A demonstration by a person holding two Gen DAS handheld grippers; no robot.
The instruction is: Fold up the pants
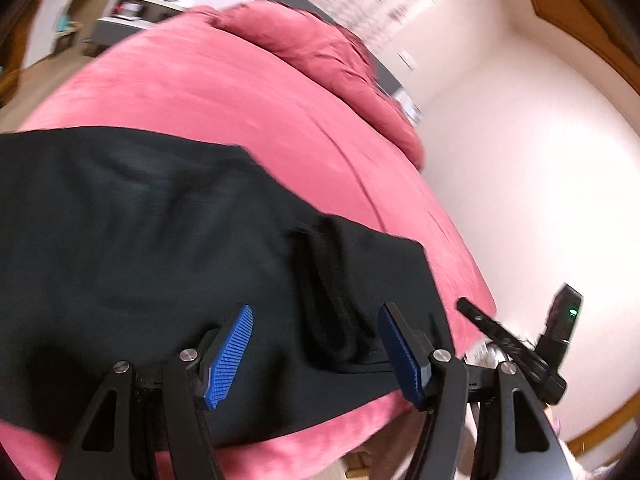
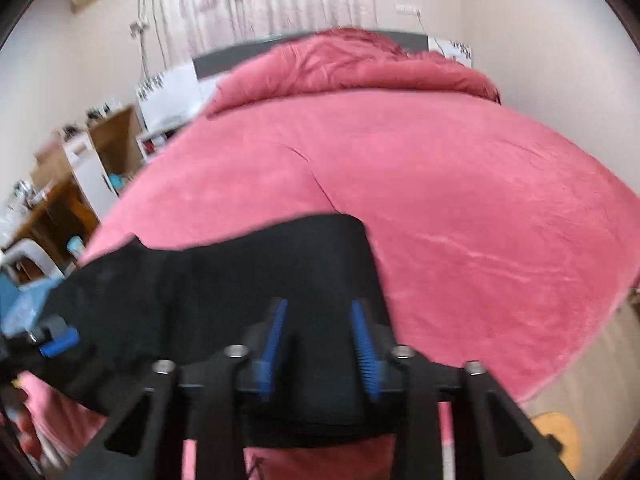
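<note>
Left wrist view shows the black pants [image 1: 160, 248] lying flat on the pink bed [image 1: 224, 92], near its front edge. The left tongs [image 1: 314, 354] are wide apart over the pants' edge, holding nothing. In the right wrist view, the right tongs [image 2: 318, 350] are a little apart over the pants [image 2: 256, 276] too. I think the grab comes next: both tongs must pinch the edge, then lift it over.

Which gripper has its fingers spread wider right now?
The left gripper: its blue pads stand far apart over the black pants. The right gripper has a much narrower gap between its pads.
</note>
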